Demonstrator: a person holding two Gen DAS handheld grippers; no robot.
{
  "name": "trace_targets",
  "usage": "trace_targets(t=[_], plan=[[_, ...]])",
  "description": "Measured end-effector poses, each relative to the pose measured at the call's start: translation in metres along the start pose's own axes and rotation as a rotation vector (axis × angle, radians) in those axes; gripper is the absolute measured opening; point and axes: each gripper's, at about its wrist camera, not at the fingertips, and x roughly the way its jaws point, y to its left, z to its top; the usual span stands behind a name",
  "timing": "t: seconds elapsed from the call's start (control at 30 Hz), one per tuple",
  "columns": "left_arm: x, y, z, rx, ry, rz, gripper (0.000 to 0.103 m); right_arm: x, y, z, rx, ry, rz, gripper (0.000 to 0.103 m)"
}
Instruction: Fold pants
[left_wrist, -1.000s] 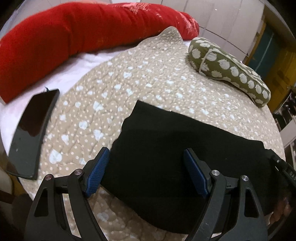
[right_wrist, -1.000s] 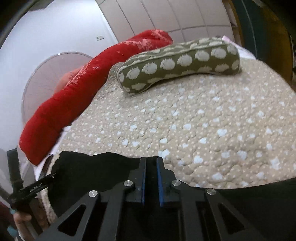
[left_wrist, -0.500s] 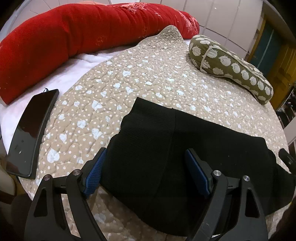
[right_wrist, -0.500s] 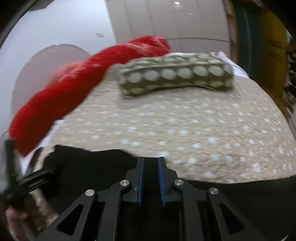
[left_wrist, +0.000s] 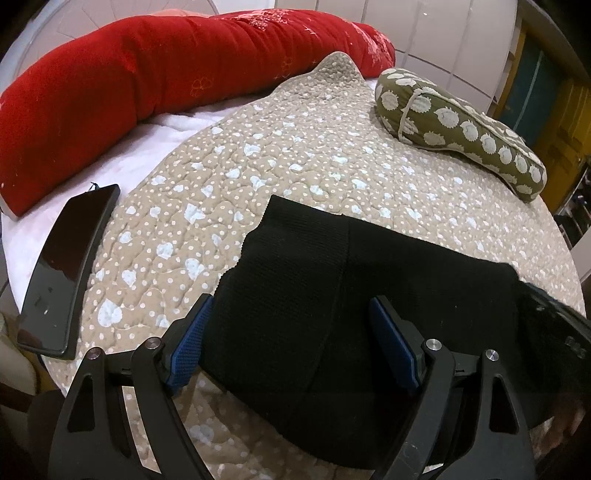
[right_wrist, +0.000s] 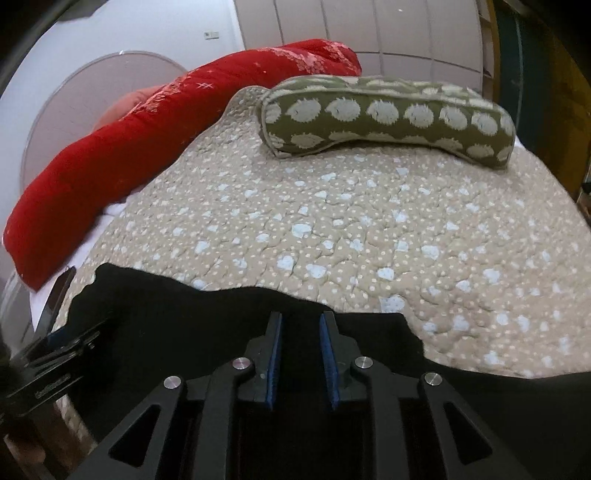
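Tongs (right_wrist: 301, 354) just opening above pants (right_wrist: 184, 314)

The pants (left_wrist: 332, 295) are matt black knit cloth — finely ribbed. The quilt (left_wrist: 258, 166) is puckered, stitched cotton; the phone (left_wrist: 66, 273) glossy black.

Both views are lit evenly by indoor light from above, and only soft shadows are cast. A pale glare is seen on the glossy phone (left_wrist: 66, 273) in the left wrist view. The black pants (left_wrist: 332, 295) are rendered so dark that almost no folds can be read. Strong fisheye bending is seen at the edges, with black corners. The quilt (right_wrist: 369, 229) is sharp; the lower left border of the right wrist view is slightly blurred.
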Motion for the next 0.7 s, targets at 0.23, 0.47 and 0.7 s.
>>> trace_targets(t=[0.23,0.47,0.7], plan=[[-0.023,-0.002,0.000,0.015,-0.032,0.021,0.084,-0.051,0.005,-0.034,-0.027,-0.048,0.021,0.023],[-0.051,-0.010,-0.003,0.034,-0.085,0.011,0.084,-0.054,0.013,-0.069,-0.051,-0.028,-0.002,0.033],[-0.070,-0.022,-0.003,0.055,-0.109,-0.010,0.084,-0.057,0.013,-0.070,-0.038,-0.019,0.012,0.034]])
